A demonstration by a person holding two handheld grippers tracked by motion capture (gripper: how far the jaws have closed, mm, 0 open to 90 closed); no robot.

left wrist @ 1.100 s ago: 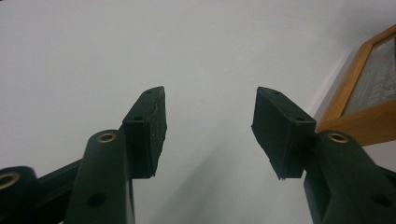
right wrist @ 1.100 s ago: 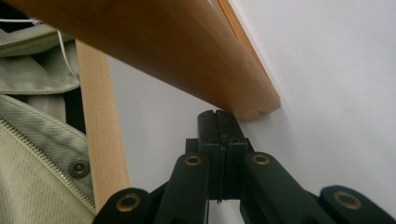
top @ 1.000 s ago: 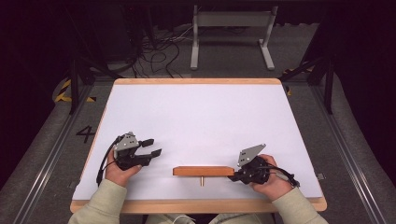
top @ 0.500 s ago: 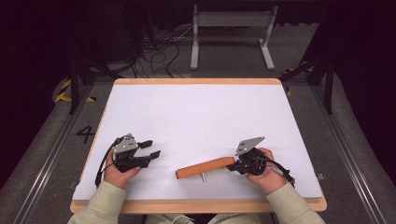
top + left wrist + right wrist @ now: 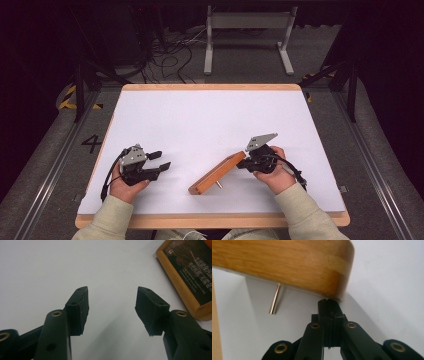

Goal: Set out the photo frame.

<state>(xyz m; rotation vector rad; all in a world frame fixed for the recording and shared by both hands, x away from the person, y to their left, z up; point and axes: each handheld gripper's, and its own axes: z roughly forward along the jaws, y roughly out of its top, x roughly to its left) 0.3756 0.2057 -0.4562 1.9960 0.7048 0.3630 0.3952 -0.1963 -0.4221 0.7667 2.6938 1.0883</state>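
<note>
A wooden picture frame (image 5: 216, 175) lies slantwise near the table's front edge, with a thin brass pin (image 5: 219, 184) sticking out of its near side. My right gripper (image 5: 241, 163) is shut, its tips against the frame's right end. In the right gripper view the closed jaws (image 5: 329, 302) meet the rounded corner of the frame (image 5: 282, 262), and the pin (image 5: 275, 300) slants down to the table. My left gripper (image 5: 162, 160) is held open at the front left, apart from the frame. The left gripper view has nothing between the jaws (image 5: 112, 302); the frame's dark printed face (image 5: 185, 277) sits at the upper right.
The white tabletop (image 5: 200, 115) has a wooden rim. Beyond the far edge lie floor cables (image 5: 165, 55) and a metal stand (image 5: 247, 30). A "4" mark (image 5: 92, 143) is on the floor at the left.
The right gripper moved forward and the frame's right end swung away with it, turning the frame from level to slanted. The left gripper stayed in place, open.
</note>
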